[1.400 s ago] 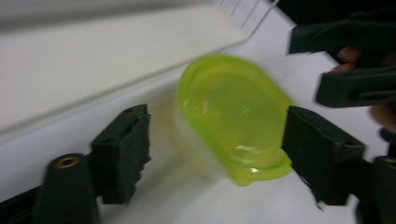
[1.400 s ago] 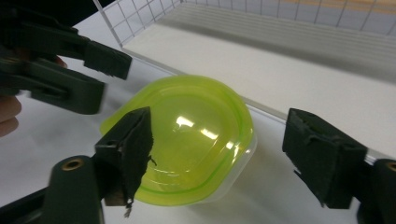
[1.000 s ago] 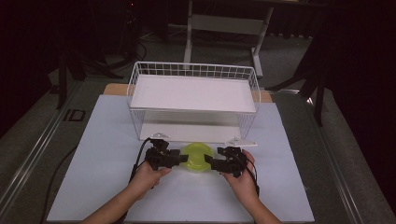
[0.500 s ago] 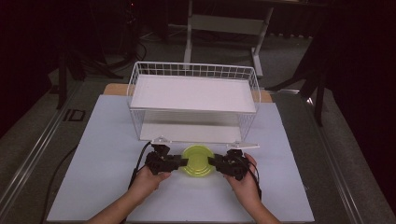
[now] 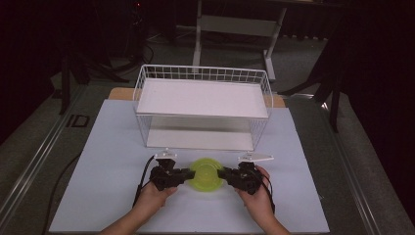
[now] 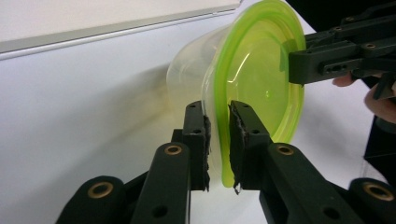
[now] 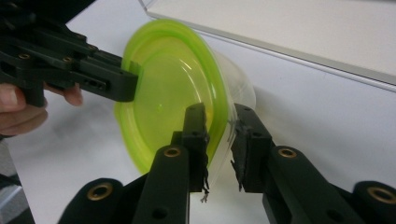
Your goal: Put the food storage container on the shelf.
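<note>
A clear round tub with a lime-green lid (image 5: 206, 175) stands on the white table top (image 5: 107, 147), in front of the wire basket. My left gripper (image 5: 192, 175) holds its left rim and my right gripper (image 5: 221, 175) its right rim. In the left gripper view the jaws of the left gripper (image 6: 218, 135) have just been closing; the lid's edge (image 6: 261, 70) and the clear wall are pinched between the pads. The right gripper (image 7: 218, 140) has likewise just been closing, with the green lid's rim (image 7: 163, 84) between its pads.
A white wire basket (image 5: 203, 73) with a flat white shelf board (image 5: 203, 98) stands just behind the tub. A pale desk frame (image 5: 235, 24) stands on the dark floor beyond. Grey floor and a rail (image 5: 34, 156) border the table's left.
Both grippers have closed onto the tub's rim from opposite sides. The hands and the tub have drifted slightly toward the near edge.
</note>
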`<state>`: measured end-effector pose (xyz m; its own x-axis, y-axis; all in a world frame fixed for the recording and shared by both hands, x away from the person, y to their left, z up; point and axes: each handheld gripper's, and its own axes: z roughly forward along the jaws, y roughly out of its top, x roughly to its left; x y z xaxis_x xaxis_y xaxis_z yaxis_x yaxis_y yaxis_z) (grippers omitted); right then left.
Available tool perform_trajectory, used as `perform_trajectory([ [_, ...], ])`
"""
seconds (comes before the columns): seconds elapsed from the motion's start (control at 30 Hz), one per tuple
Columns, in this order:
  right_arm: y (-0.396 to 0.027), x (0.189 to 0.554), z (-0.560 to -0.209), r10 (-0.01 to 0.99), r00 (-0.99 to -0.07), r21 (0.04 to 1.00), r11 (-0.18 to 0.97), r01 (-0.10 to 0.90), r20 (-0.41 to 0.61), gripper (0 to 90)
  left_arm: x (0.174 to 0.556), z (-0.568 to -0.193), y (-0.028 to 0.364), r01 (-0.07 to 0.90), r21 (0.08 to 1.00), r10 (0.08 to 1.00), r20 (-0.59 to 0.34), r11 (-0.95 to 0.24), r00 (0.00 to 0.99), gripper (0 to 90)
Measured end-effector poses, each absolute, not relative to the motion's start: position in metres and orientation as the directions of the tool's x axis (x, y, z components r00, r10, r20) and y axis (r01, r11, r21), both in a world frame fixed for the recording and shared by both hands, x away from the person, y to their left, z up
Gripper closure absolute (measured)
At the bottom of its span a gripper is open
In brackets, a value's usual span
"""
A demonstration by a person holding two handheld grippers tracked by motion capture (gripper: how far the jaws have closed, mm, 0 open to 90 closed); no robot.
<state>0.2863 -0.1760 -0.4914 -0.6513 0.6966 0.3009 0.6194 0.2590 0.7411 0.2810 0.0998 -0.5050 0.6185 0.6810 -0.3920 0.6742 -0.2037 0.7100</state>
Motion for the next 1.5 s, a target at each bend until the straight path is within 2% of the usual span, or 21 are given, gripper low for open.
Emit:
perform_trajectory([
  [0.17, -0.176, 0.285, -0.487, 0.694, -0.652, 0.751, 0.244, 0.613, 0.306, 79.9, 0.276, -0.497, 0.101, 0.636, 0.742, 0.685, -0.354, -0.209, 0.637, 81.2],
  [0.4, -0.173, 0.288, -0.463, 0.695, -0.66, 0.79, 0.222, 0.572, 0.283, 80.1, 0.28, -0.472, 0.104, 0.586, 0.787, 0.691, -0.315, -0.192, 0.65, 81.5],
  [0.67, -0.17, 0.302, -0.445, 0.71, -0.648, 0.811, 0.191, 0.554, 0.275, 80.0, 0.293, -0.455, 0.106, 0.564, 0.809, 0.702, -0.304, -0.167, 0.644, 81.6],
  [0.83, -0.169, 0.311, -0.445, 0.718, -0.634, 0.812, 0.169, 0.559, 0.287, 79.9, 0.3, -0.459, 0.107, 0.542, 0.828, 0.702, -0.301, -0.143, 0.645, 81.6],
  [1.5, -0.156, 0.34, -0.475, 0.765, -0.584, 0.784, 0.177, 0.596, 0.271, 79.9, 0.334, -0.493, 0.108, 0.581, 0.802, 0.742, -0.303, -0.141, 0.598, 81.2],
])
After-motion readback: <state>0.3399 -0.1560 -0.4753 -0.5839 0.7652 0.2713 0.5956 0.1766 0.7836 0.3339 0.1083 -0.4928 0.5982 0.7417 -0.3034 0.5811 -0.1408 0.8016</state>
